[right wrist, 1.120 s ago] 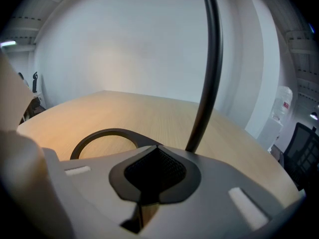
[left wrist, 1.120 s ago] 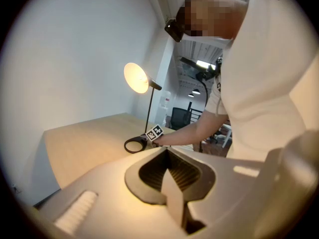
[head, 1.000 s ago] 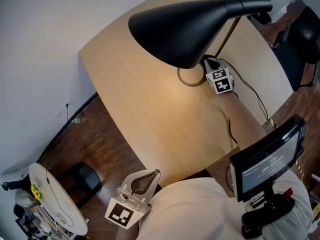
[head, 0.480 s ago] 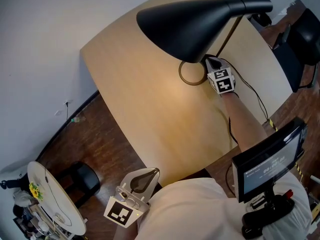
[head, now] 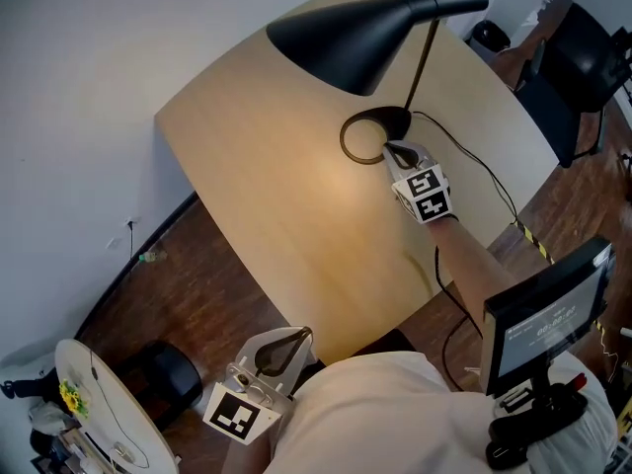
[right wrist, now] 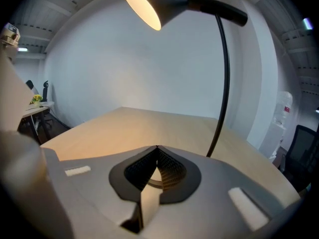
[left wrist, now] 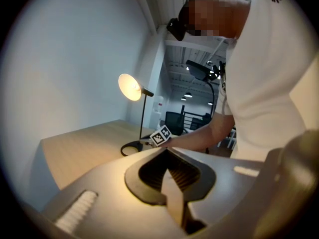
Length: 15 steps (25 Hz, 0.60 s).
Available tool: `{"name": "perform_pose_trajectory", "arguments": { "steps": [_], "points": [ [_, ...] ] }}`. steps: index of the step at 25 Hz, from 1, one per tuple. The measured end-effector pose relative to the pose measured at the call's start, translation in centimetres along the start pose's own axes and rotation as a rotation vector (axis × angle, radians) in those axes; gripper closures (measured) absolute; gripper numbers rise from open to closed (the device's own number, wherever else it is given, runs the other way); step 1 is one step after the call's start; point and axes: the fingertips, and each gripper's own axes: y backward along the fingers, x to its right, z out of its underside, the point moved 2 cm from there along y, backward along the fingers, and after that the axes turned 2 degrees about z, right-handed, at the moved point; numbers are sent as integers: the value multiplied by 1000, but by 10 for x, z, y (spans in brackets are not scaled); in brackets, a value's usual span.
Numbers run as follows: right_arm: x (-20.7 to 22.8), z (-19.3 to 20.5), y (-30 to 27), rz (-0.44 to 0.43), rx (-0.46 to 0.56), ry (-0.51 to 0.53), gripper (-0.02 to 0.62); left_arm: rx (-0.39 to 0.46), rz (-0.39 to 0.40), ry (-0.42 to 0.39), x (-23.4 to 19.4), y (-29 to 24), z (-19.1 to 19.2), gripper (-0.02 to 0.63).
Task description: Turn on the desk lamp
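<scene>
On the pale wood table [head: 259, 227] the desk lamp [head: 360, 34] is standing toward the far side and it's glowing: the right gripper view is showing the lit inside of the shade [right wrist: 143, 6], and a warm patch is falling on the tabletop beside the ring base [head: 367, 134]. The thin pole [head: 423, 65] is rising from the solid back part of that base and carrying the black shade out over the table. You're holding the right gripper [head: 391, 150] low at the base, tips pointing at that solid part by the pole foot; contact or not, I can't tell. Its fingers [right wrist: 172, 169] are sitting together, meeting at the tip and clamping nothing; only a sliver of the ring is showing through the hollow behind the tip. The lamp cable [head: 482, 174] is trailing from the base past your right forearm toward the table edge. You're holding the left gripper [head: 293, 340] well apart from the lamp, off the table's near edge, close to your torso above the dark wood floor [head: 178, 294]. Its fingers [left wrist: 149, 172] are pressed together too, nothing between them, and it's pointing across the table, so its view is catching the lit shade, the base and the marker cube [left wrist: 160, 135] on the right gripper. A small screen on a stand [head: 546, 314] is sitting at your right side, and a black office chair [head: 583, 52] is standing past the table's far-right end.
</scene>
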Motion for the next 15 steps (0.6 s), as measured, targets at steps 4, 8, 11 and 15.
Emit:
{"name": "perform_pose_trajectory", "arguments": {
  "steps": [4,8,11,15],
  "points": [
    [-28,13,22,-39,-3,1,592,9,34,-12,-15,-11,5,591],
    [-97,1,94,-49,18,4,592,41,86,-56,8,37,16,591],
    [-152,-2,149,-42,25,17,592,66,136,-95,24,80,30,591],
    [-206,-2,209,-29,36,26,592,99,180,-140,34,119,46,591]
  ]
}}
